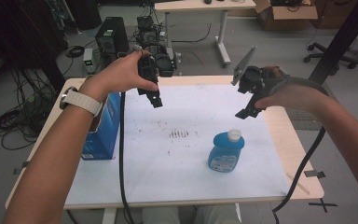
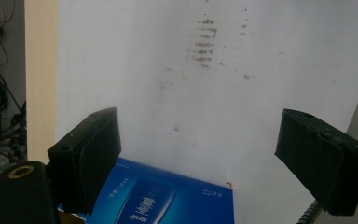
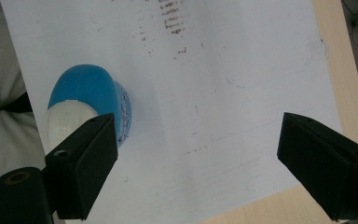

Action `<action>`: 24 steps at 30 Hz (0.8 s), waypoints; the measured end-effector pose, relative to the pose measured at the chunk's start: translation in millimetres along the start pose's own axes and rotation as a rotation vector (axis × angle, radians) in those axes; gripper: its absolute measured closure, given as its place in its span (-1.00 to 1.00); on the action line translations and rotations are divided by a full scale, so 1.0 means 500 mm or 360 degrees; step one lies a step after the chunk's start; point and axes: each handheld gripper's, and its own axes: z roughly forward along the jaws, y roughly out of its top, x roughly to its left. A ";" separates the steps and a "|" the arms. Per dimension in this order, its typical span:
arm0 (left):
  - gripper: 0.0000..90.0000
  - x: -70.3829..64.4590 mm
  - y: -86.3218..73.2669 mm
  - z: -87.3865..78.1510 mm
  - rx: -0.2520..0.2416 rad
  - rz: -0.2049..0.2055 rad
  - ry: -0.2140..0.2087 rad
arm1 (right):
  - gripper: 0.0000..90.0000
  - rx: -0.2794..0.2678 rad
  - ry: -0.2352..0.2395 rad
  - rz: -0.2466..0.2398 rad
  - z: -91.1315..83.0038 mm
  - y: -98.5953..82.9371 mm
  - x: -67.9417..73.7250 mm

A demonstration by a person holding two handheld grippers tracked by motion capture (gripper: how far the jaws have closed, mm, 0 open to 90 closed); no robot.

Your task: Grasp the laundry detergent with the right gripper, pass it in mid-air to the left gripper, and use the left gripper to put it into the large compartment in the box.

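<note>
Overhead, both tongs point(image 1: 154, 95) point(image 1: 248, 111) (agape) above bottle point(image 1: 225, 151).

grey floor point(image 1: 270, 46), cable tangle point(image 1: 14, 121), desk point(image 1: 200, 5), cardboard box point(image 1: 286, 14), office chair point(image 1: 335, 53).

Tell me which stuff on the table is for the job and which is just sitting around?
For the job: blue bottle, blue box, left tongs, right tongs, both open.
Just sitting around: cardboard box, office chair, floor cables.
</note>
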 end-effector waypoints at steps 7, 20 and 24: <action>-0.68 -0.003 -0.003 -0.004 -0.0019 -0.0007 0.0004 | -0.74 -0.0019 -0.0012 0.0002 -0.019 -0.012 0.014; -0.68 -0.013 -0.011 -0.003 -0.0014 -0.0014 0.0016 | -0.74 -0.0066 -0.0025 0.0011 -0.057 -0.034 0.044; -0.68 -0.013 -0.014 -0.004 -0.0018 -0.0019 0.0019 | -0.75 -0.0076 -0.0025 0.0008 -0.066 -0.049 0.060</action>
